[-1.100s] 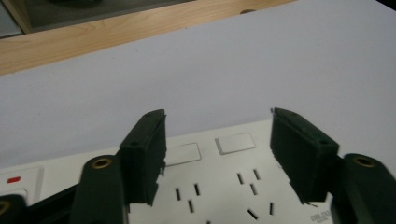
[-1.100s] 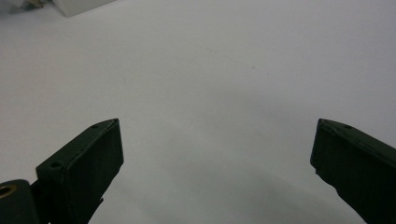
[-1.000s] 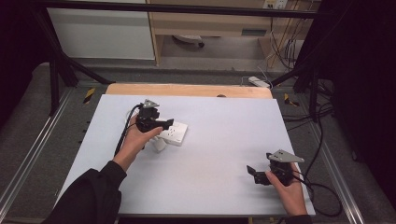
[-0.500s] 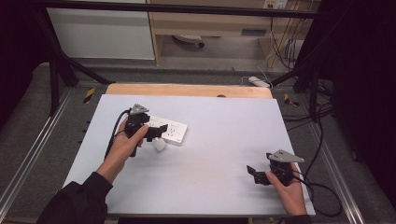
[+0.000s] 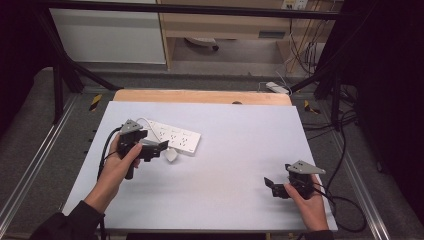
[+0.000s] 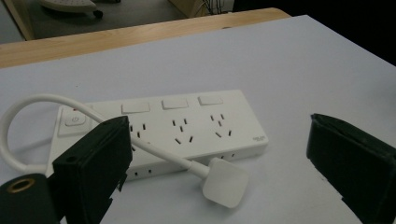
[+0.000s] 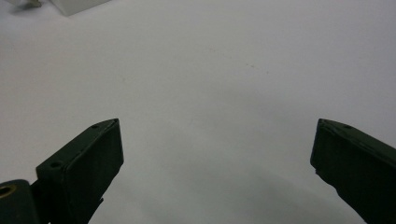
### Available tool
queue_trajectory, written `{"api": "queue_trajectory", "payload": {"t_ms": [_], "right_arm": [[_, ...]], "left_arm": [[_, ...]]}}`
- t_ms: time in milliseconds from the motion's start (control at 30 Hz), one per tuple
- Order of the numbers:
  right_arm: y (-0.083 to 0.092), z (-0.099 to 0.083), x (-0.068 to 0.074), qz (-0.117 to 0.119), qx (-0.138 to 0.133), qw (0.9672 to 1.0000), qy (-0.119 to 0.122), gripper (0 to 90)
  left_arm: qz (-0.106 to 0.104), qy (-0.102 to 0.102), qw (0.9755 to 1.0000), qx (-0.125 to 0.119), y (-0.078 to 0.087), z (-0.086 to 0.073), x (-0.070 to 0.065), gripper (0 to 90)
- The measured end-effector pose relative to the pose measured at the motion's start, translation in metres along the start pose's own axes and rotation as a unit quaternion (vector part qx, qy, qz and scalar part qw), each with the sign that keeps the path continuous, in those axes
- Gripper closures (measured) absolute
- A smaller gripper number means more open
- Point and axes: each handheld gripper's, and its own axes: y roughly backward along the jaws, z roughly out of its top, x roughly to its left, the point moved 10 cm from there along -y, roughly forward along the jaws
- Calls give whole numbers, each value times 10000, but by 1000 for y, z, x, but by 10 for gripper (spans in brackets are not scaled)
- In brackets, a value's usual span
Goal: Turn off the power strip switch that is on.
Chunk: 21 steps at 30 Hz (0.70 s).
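A white power strip (image 5: 176, 137) with three sockets lies left of centre on the white table (image 5: 240, 150). Its white cord (image 6: 28, 105) loops back round the switch end, and the flat white plug (image 5: 171, 155) rests on the table against the strip's near side. My left gripper (image 5: 156, 149) is open just short of the plug, and its jaws frame the plug (image 6: 225, 183) and the power strip (image 6: 187, 123) without touching them. My right gripper (image 5: 274, 188) is open and holds nothing, low over bare table near the front right corner.
A wooden board edge (image 5: 200, 96) runs along the table's far side. Metal frame rails (image 5: 30, 170) flank the table left and right. Cables (image 5: 345, 200) trail off the right edge. A corner of the strip (image 7: 79, 4) appears far off in the right gripper view.
My left gripper has drawn back from above the power strip, leftward and toward the person. The right gripper has stayed put.
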Motion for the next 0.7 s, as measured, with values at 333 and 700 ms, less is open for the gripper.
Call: {"api": "queue_trajectory", "payload": {"t_ms": [333,700], "right_arm": [[-1,-1,0,-5,27,10000,1,30],[0,-1,0,-17,30,10000,4,30]], "left_arm": [[-96,4,9999,-60,28,-22,-8,84],[-27,31,9998,-184,54,-44,-9,85]]}}
